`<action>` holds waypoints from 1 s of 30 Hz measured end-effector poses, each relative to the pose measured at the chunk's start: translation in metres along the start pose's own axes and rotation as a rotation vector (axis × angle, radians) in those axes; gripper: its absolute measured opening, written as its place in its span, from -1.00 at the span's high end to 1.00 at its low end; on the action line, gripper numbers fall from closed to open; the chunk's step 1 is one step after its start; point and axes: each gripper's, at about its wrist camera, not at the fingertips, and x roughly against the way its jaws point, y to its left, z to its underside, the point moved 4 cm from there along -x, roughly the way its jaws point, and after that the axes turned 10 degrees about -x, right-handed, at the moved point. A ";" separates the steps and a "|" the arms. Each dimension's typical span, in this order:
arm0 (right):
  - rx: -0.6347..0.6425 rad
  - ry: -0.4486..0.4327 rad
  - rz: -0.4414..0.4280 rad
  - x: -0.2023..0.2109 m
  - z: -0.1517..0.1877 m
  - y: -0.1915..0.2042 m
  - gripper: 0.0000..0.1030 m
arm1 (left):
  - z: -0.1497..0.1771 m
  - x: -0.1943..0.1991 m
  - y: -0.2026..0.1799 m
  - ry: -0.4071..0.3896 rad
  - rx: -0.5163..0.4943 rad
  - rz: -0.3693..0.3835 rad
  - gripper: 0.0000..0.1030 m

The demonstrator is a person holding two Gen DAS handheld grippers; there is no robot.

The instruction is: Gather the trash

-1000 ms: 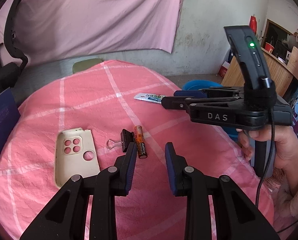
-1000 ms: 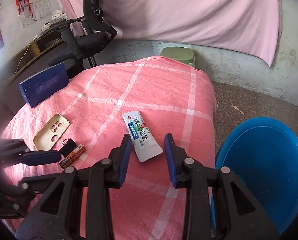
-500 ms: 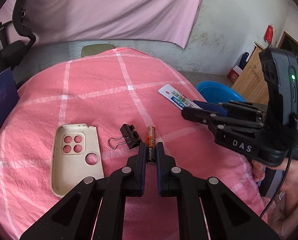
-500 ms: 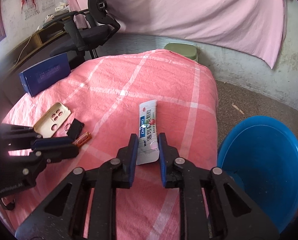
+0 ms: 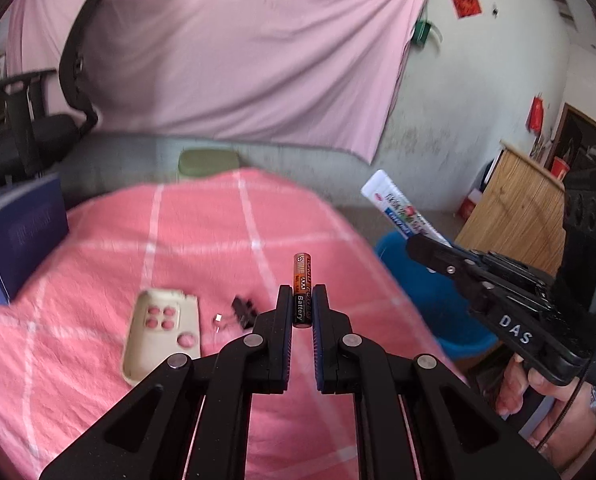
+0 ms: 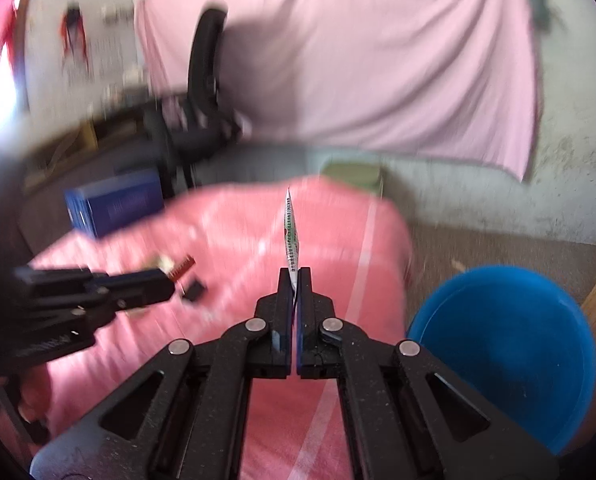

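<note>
Your left gripper (image 5: 302, 304) is clamped on the orange battery (image 5: 302, 290), held clear above the pink checked cloth (image 5: 98, 380). Your right gripper (image 6: 294, 284) pinches the flattened toothpaste tube (image 6: 291, 236), also lifted off the cloth, near its right edge and beside the blue bin (image 6: 505, 356). The cream phone case (image 5: 162, 336) and black binder clip (image 5: 244, 310) lie mid-cloth.

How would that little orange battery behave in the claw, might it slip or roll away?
The battery looks rigid and smooth, so it could slide between the flat pads of the left claw, which grips only its lower half. Being round, it would probably roll if dropped on the pink cloth. It is likely heavy for its size compared with the flattened tube.
</note>
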 end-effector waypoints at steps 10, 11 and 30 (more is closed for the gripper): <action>-0.009 -0.398 0.033 0.097 -0.035 -0.006 0.57 | -0.063 0.050 -0.047 -0.303 -0.109 -0.019 0.87; -0.010 -0.419 0.041 0.102 -0.037 -0.007 0.57 | -0.069 0.054 -0.054 -0.328 -0.128 -0.021 0.87; -0.199 -0.405 0.303 0.152 -0.017 -0.102 0.57 | -0.089 0.000 -0.171 -0.332 -0.306 0.164 0.87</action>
